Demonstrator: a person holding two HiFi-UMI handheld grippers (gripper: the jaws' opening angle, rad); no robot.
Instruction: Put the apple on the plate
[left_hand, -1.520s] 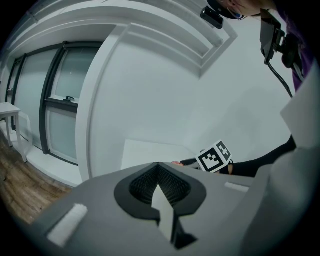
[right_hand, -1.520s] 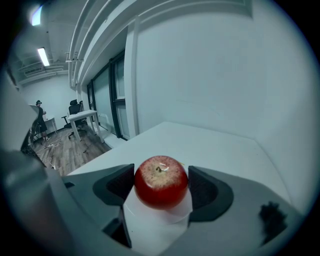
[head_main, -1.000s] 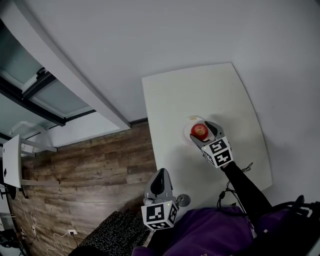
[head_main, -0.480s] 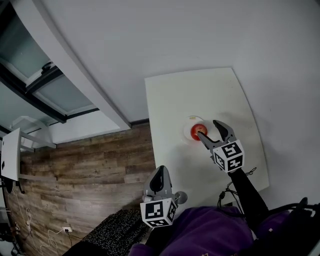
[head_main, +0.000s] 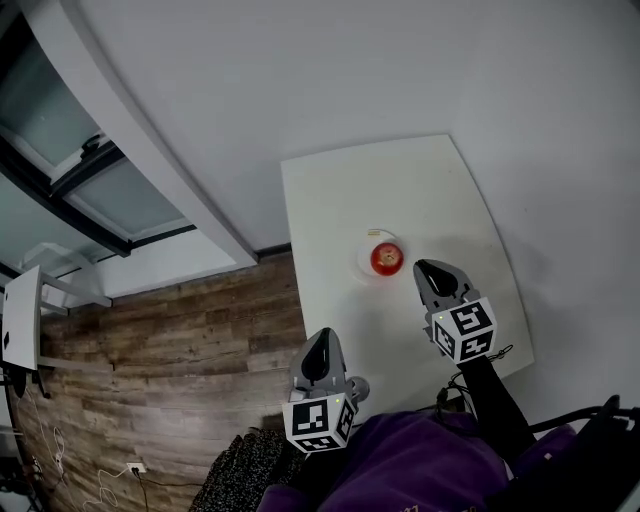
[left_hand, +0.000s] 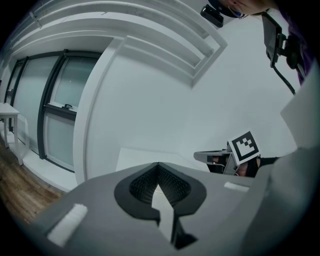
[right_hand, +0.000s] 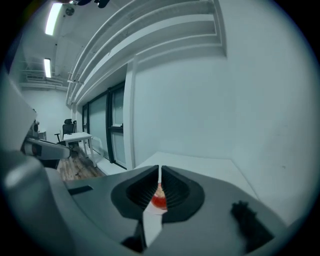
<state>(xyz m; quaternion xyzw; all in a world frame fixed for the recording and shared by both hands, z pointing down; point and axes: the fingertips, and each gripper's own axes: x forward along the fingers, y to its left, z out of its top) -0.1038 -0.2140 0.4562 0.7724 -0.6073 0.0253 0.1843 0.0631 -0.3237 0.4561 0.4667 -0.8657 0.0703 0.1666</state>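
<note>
Apple: the apple sits on the plate, stem side up and free of both tools. By my reckoning the placing is done.
Right gripper: the right gripper stands just off the plate's near side, tip aimed at the fruit. Its jaws have just been closing and now meet with nothing between them. The apple shows only through the slit, beyond the tips. It looks like a release and a clearing away.
Left gripper: the left gripper is held off the table's near-left corner, jaws together on nothing. It has no part in this, probably parked so as not to get in the way.
Surface: the white table has rounded corners and is pushed against the wall. The plate lies about mid-table.
Room: pale wall, wood plank floor, and dark-framed glazing to the left.
</note>
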